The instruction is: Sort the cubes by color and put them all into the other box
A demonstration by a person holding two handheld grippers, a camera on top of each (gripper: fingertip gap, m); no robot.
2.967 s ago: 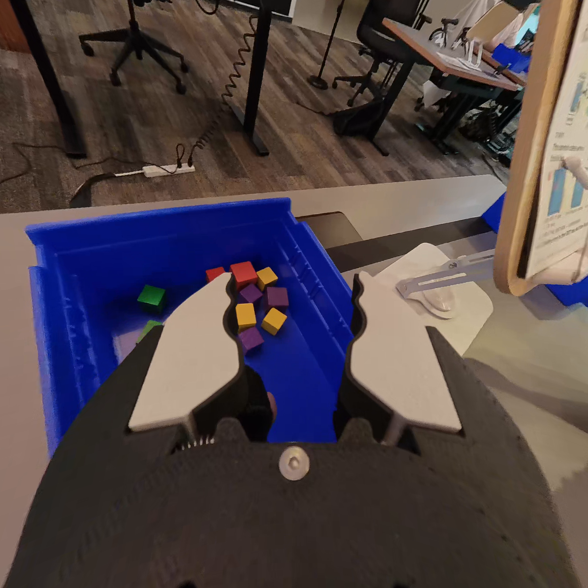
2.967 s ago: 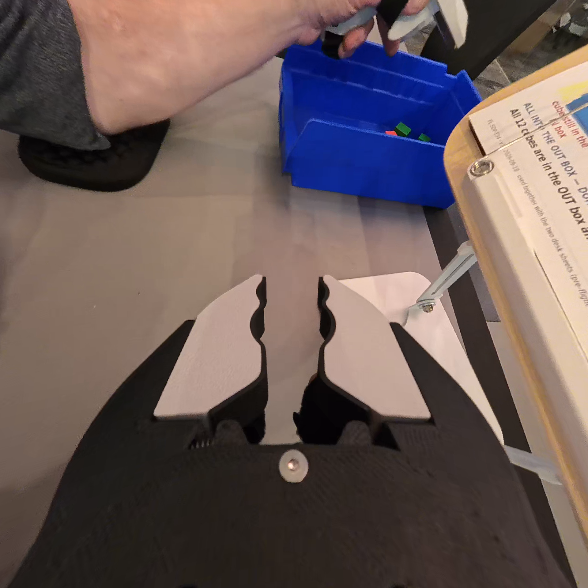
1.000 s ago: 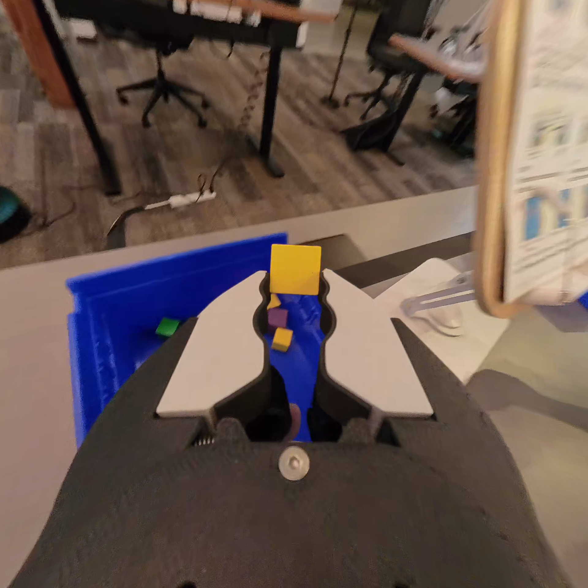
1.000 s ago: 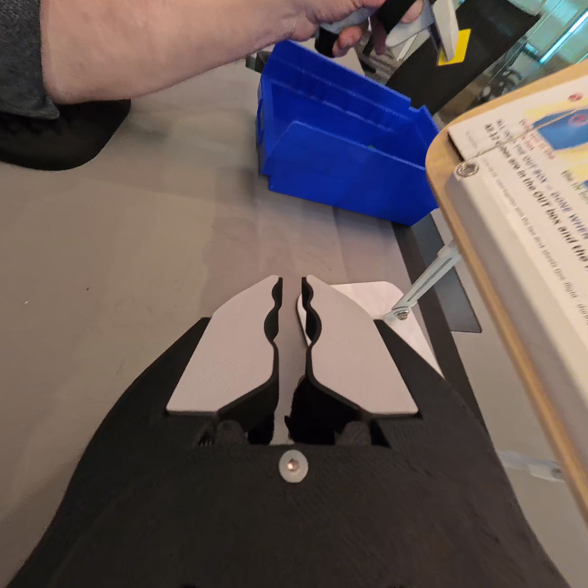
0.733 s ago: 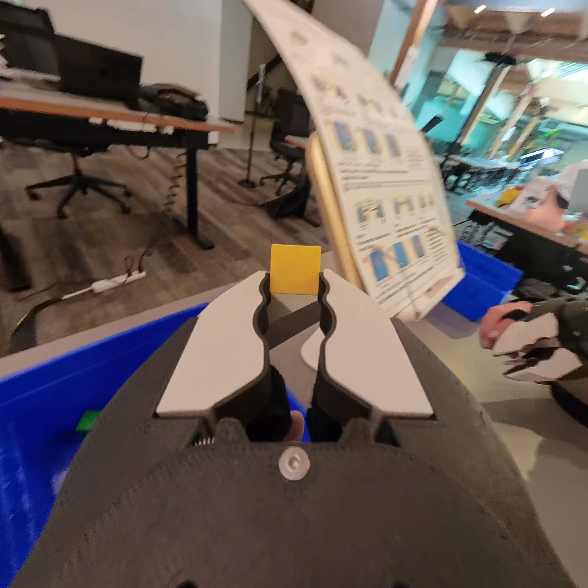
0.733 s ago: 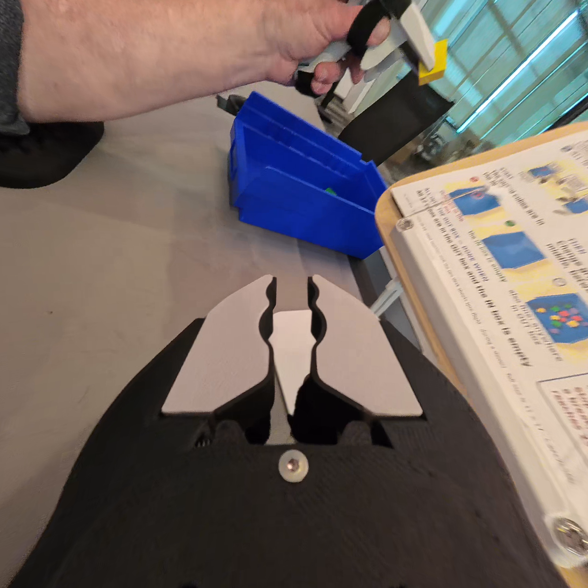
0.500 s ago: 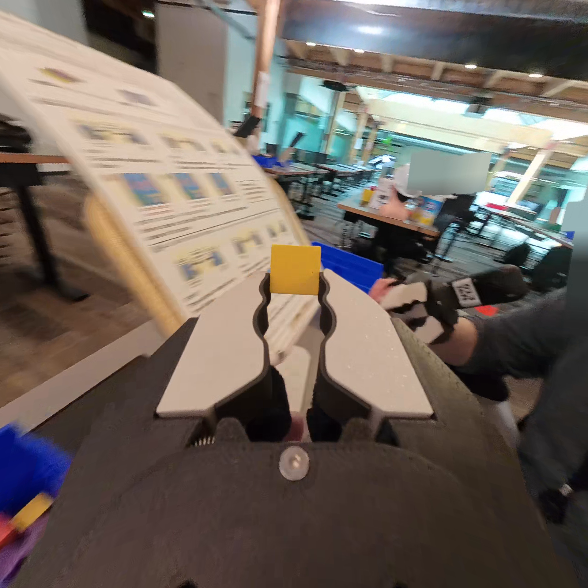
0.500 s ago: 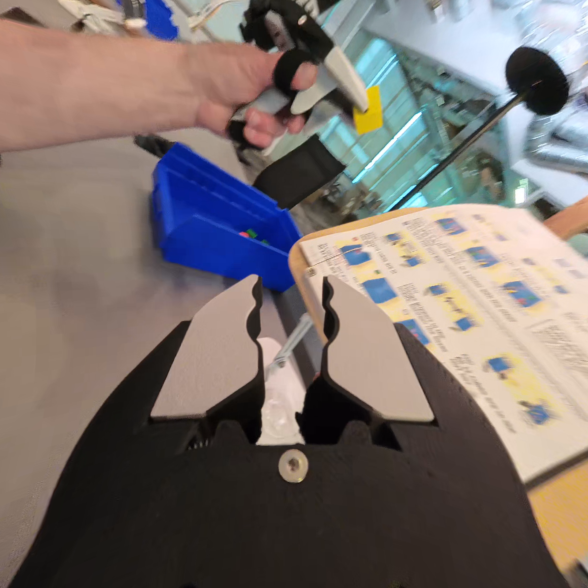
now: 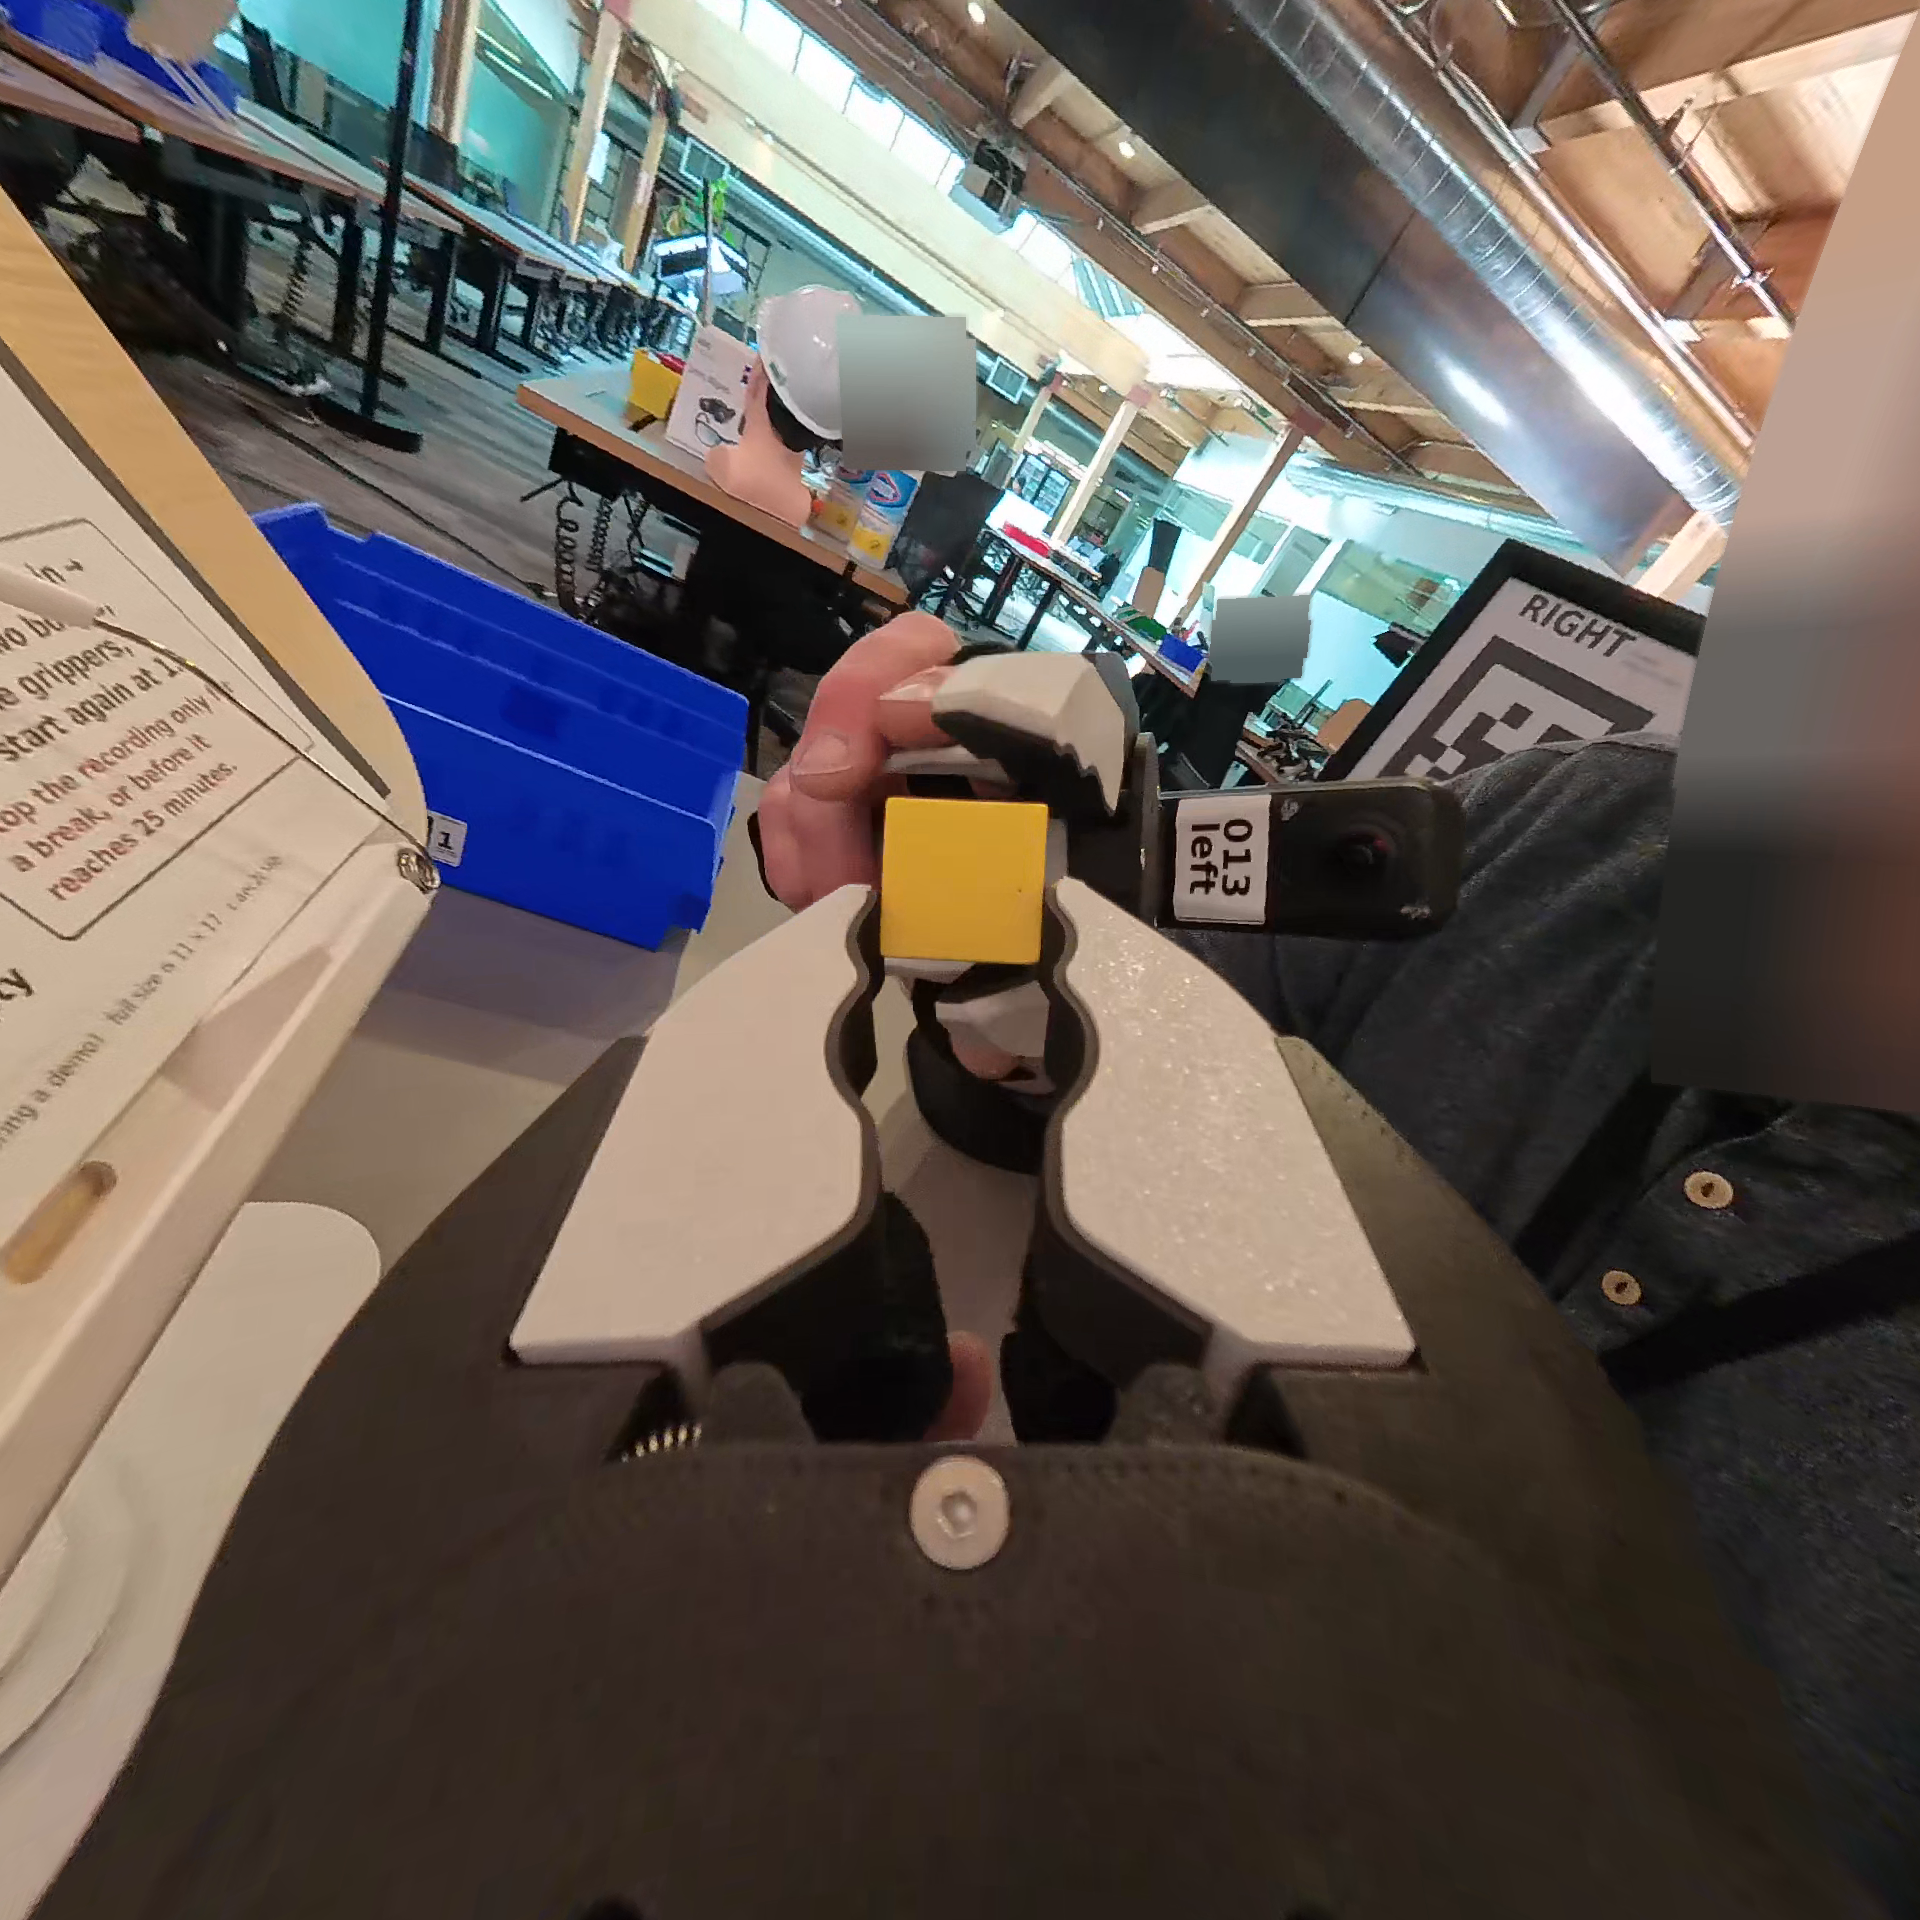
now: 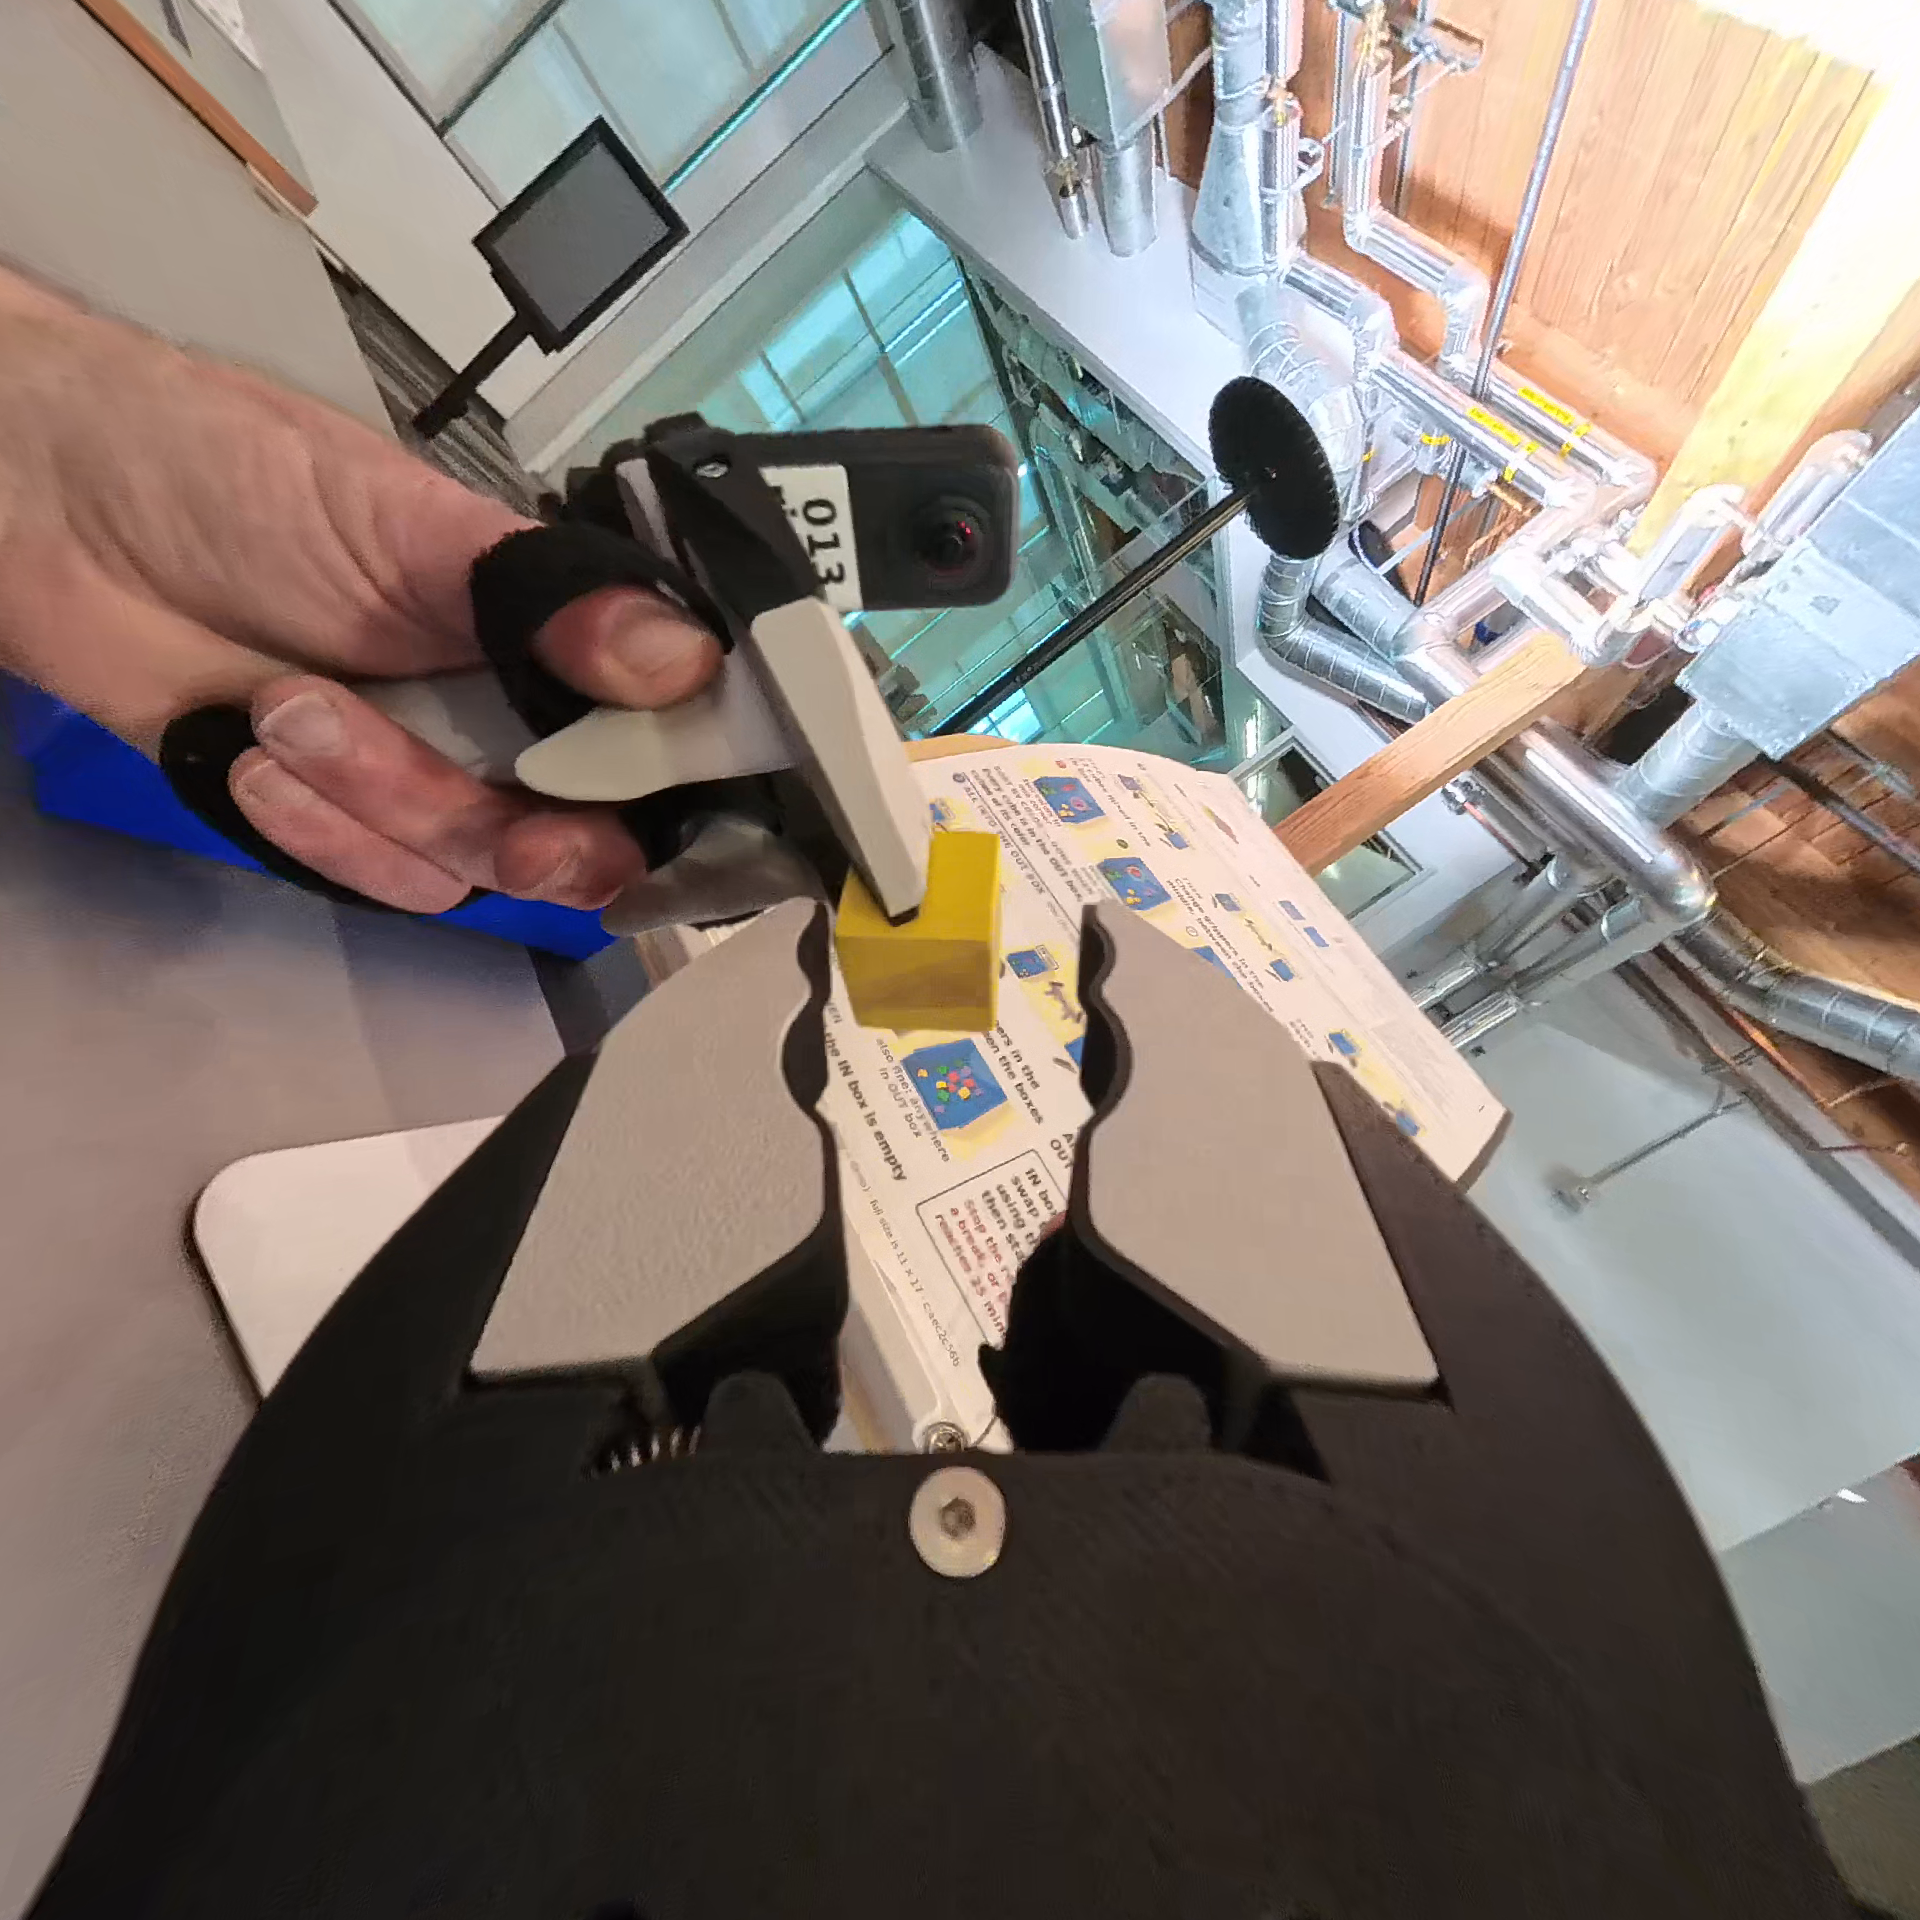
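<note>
Left tool [image 9: 961, 914] pinches a small yellow wooden cube [image 9: 961, 881] between its two grey fingertips, both pads pressed flat against opposite faces, and holds it up in the air, well above the grey worktop [image 9: 499, 1049]. Seen from the right wrist view, the same cube [image 10: 920, 951] sits between the spread fingers of the right tool [image 10: 951, 961]; the cube lies close to that tool's left finger [image 10: 717, 1081], while a clear gap separates it from the right finger [image 10: 1195, 1091], so this tool is open and does not grip it. A bare hand [image 10: 312, 665] works the left tool, and another hand [image 9: 842, 758] works the right one.

Behind the tools, a blue plastic bin [image 9: 540, 727] stands on the worktop; from this low angle only its outer wall and ribbed rim show, and I cannot tell what is inside. An edge of another blue bin [image 10: 94, 790] shows behind the hand in the right wrist view, its contents also hidden. A printed instruction sheet on a wooden board [image 10: 1164, 935] stands just beside the tools, and a white flat plate [image 10: 343, 1226] lies on the worktop below.
</note>
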